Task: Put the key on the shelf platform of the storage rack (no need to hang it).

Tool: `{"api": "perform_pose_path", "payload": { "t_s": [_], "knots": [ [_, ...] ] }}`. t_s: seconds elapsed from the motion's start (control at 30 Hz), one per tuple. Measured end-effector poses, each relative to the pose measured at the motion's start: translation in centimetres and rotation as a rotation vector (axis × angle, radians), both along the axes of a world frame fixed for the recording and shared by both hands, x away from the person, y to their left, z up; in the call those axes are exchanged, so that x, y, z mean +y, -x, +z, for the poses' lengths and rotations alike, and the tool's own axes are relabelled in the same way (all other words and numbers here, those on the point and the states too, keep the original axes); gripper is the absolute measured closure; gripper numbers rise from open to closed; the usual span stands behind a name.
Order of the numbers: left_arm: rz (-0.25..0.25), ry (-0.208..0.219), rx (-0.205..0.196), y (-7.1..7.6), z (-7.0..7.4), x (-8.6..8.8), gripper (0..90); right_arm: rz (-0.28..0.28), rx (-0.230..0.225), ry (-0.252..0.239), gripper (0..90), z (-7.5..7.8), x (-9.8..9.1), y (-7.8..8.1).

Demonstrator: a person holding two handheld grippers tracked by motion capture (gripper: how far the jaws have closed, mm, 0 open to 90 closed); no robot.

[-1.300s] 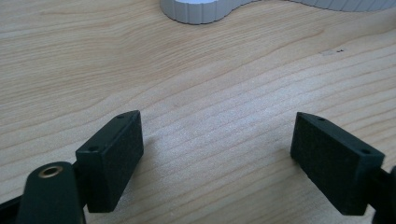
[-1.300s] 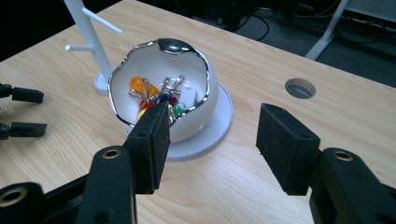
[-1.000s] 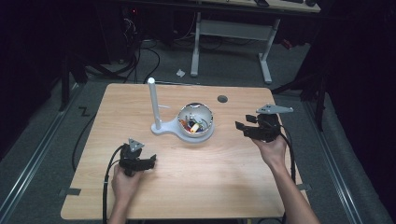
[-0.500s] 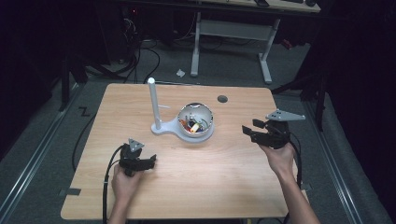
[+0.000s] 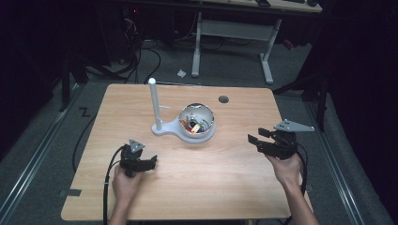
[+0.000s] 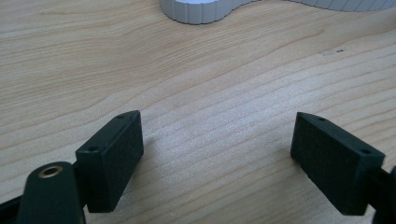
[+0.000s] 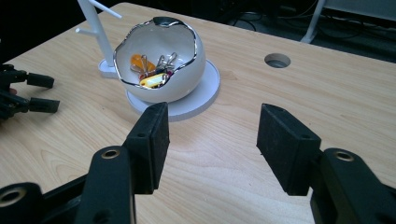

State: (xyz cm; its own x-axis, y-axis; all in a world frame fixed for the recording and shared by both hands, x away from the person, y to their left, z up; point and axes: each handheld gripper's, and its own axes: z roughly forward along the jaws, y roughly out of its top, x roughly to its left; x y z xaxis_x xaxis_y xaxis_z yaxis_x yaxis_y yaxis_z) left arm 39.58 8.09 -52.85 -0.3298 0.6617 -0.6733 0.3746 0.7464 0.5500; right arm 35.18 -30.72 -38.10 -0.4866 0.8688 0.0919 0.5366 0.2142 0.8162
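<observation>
A white egg-shaped bowl [image 5: 197, 123] [image 7: 161, 60] with a jagged rim sits on a white base at the table's middle, holding keys with coloured tags [image 7: 152, 72]. A white post [image 5: 154, 103] with short pegs rises from the same base on its left. My left gripper [image 5: 149, 162] [image 6: 217, 158] rests low over bare wood at the front left, open and empty. My right gripper [image 5: 253, 140] [image 7: 212, 140] hovers at the right of the table, open and empty, its jaws pointing toward the bowl.
The wooden table [image 5: 225, 178] has a round cable hole [image 5: 223, 99] [image 7: 277, 60] behind the bowl. Cables trail from both grippers over the front edge. A desk frame [image 5: 234, 42] and floor cables lie beyond the far edge.
My right gripper has drawn back toward the front right of the table, away from the bowl. The left gripper has stayed where it was.
</observation>
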Motion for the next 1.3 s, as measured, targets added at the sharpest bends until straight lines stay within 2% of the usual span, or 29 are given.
{"api": "perform_pose_path", "payload": {
  "t_s": [0.1, 0.57, 0.77, 1.3],
  "knots": [
    [0.001, 0.000, 0.000, 0.0, 0.0, 0.0, 17.5, 0.001, -0.005, -0.008, 44.3, -0.2, -0.1, 0.3],
    [0.001, 0.000, 0.000, 0.0, 0.0, 0.0, 17.5, 0.001, 0.034, -0.047, 44.3, -2.8, -0.2, 1.2],
    [0.001, 0.000, 0.000, 0.0, 0.0, 0.0, 17.5, 0.006, 0.047, -0.056, 44.2, -3.4, 0.0, 1.4],
    [0.001, 0.000, 0.000, 0.0, 0.0, 0.0, 17.5, 0.014, 0.087, -0.066, 44.3, -5.8, 0.9, 0.9]
  ]
}}
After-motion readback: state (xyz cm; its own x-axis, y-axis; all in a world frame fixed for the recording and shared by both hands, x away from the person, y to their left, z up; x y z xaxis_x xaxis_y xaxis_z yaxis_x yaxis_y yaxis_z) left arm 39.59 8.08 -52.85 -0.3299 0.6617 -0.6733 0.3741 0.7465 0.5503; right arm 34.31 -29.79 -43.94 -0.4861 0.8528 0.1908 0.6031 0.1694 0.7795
